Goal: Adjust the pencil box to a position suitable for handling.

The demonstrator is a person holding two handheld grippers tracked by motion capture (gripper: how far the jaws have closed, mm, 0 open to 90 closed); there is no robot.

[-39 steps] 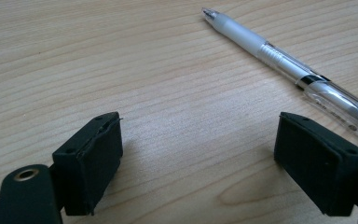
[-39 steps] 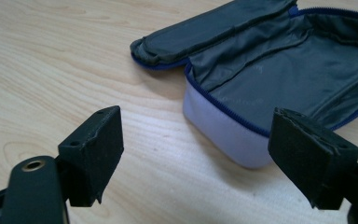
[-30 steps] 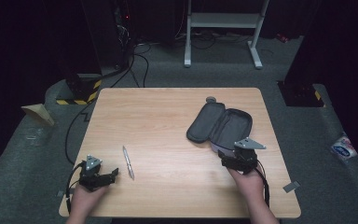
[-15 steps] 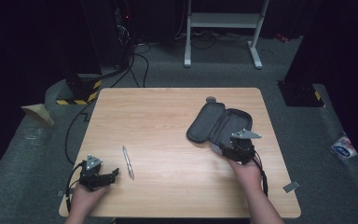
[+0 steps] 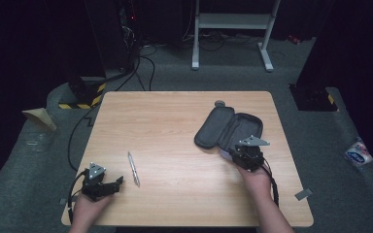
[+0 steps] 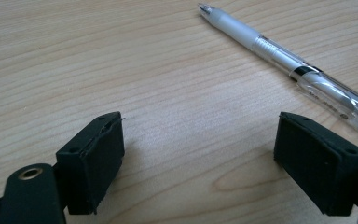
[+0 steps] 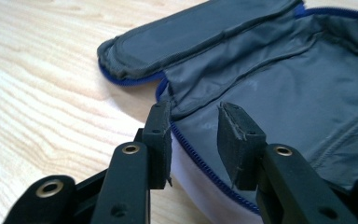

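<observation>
Left gripper [image 5: 108, 184] sat at the near-left corner of the table [image 5: 175, 111], low over the wood, jaws spread wide with nothing between them. Pen [image 5: 134, 168] lay just right of it, flat on the table, apart from the pads; in the left gripper view the pen [image 6: 284, 63] ran diagonally past the right-hand jaw, tip pointing away.

Pencil case [image 5: 228, 130] lay unzipped and folded open on the right half of the table, grey lining up, blue zipper along the edge. Right gripper [image 5: 245, 156] was at the case's near edge. Its jaws had just been closing; in the right gripper view they straddled the case's near rim [image 7: 191, 140], one pad outside, one over the lining. Gap still visible, so probably not yet pinching — hard to tell from this angle.
</observation>
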